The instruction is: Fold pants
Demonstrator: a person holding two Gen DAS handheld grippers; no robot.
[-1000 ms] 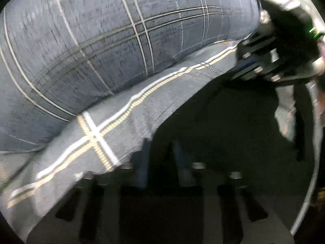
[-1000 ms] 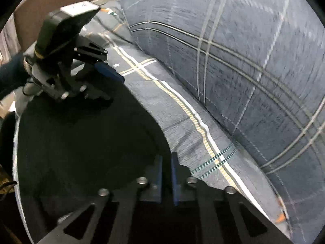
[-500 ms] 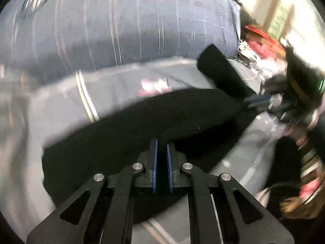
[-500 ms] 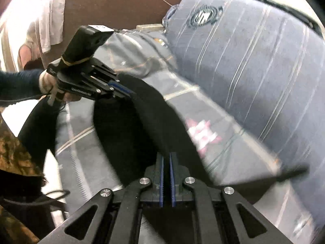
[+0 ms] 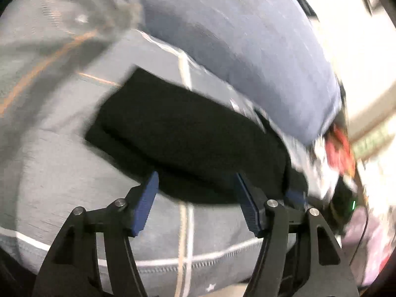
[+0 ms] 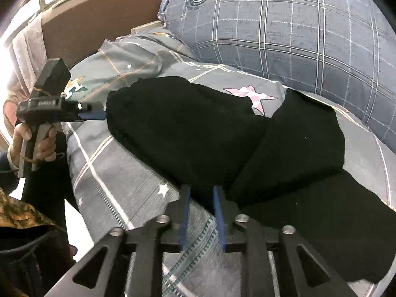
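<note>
Looking down my two wrist cams right now, the black pants (image 6: 198, 133) are lying folded over on the grey bedsheet (image 6: 118, 173), the one with the white check lines and little stars on it. From the right cam they're bunched into a couple of thick overlapping layers, with one part trailing off toward the bottom right of the view. Behind them sits the big blue plaid pillow (image 6: 297, 29) with a round crest printed near its top.

My left gripper (image 5: 195, 195) has just been opening, and its blue pads stand wide apart with nothing pinched between them. The near edge of the pants sits right in front of the tips, and I can't tell whether the pads touch the cloth. That view is pretty smeared. In the right cam I can see that same gripper from the side, tips just at the left end of the pants, with the hand (image 6: 32, 141) wrapped around its handle.

My right gripper (image 6: 201, 193) has just been opening too, but only a little. Its pads are a narrow gap apart, with the pants edge right at the tips and striped sheet showing through the gap lower down. It doesn't look clamped on the fabric.
</note>
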